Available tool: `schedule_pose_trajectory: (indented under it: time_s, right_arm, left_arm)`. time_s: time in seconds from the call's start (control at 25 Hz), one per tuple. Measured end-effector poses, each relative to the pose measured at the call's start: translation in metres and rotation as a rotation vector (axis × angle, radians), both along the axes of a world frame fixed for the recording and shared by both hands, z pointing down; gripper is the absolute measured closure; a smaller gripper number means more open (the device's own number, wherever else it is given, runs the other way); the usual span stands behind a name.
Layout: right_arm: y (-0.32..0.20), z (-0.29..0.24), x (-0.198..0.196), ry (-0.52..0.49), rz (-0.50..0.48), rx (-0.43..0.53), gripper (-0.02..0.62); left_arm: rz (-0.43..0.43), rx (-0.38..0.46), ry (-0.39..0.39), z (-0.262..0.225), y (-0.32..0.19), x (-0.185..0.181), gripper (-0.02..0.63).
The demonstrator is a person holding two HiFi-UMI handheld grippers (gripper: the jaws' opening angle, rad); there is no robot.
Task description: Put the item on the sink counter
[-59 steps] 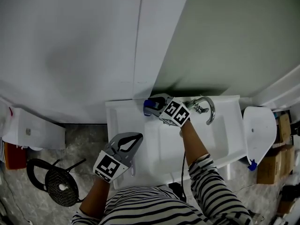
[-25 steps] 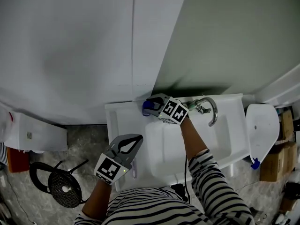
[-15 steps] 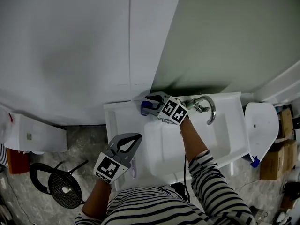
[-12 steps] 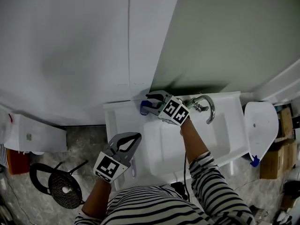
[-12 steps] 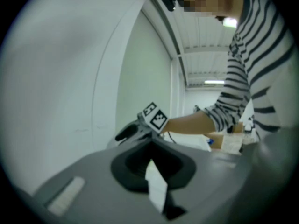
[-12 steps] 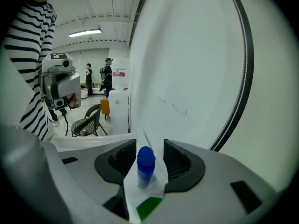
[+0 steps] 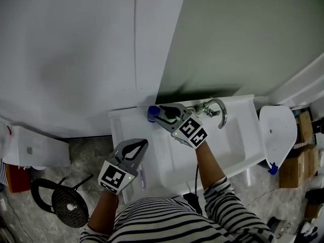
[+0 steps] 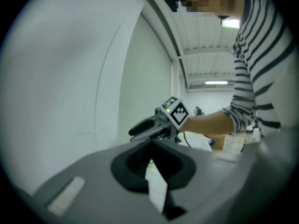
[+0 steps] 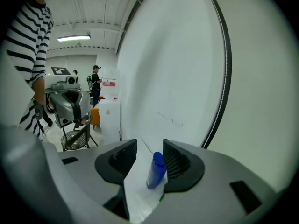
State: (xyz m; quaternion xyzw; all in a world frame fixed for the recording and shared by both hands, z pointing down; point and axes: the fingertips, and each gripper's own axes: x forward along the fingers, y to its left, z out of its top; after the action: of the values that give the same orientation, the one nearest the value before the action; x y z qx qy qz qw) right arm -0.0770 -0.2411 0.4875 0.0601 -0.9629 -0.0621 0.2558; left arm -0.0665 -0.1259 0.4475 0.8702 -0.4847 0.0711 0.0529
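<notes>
Small blue bottle, slim, with a rounded cap. Standing on its base on the white sink counter, at the back left corner, just beside the wall. Nearly upright, leaning slightly to one side. Set on the flat rim to the left of the basin, well clear of the front edge. No print legible on the body.

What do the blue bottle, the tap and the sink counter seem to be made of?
Blue bottle: probably plastic, smooth, evenly coloured, slight sheen.
Tap: metal, likely chromed, bright reflections.
Sink counter: white, smooth; ceramic or plastic, cannot tell.
</notes>
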Motion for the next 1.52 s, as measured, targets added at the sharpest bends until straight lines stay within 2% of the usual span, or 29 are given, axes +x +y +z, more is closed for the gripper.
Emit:
schedule_pose_trajectory:
  time_s: [0.32,0.68,0.88,1.24,1.44,1.52]
  right_arm:
    - [0.039,-0.018,0.023,-0.081,0.192,-0.040,0.449]
    - [0.090,-0.015,0.035,-0.131,0.298,-0.120,0.469]
    - [0.118,0.004,0.032,-0.097,0.306,-0.184,0.471]
    - [0.151,0.032,0.013,0.003,0.310,-0.241,0.457]
    - [0.162,0.069,0.004,0.086,0.365,-0.290,0.449]
    - [0.168,0.091,0.003,0.131,0.398,-0.336,0.449]
  left_arm:
    - [0.005,0.002,0.018,0.002,0.009,-0.005,0.600]
    - [0.026,0.002,0.028,0.004,0.019,-0.017,0.600]
    - [0.031,0.003,0.039,0.006,0.021,-0.027,0.600]
    - [0.071,0.013,0.075,0.016,0.030,-0.038,0.598]
    - [0.090,0.004,0.067,0.029,0.034,-0.044,0.598]
    - [0.097,-0.004,0.066,0.034,0.035,-0.047,0.598]
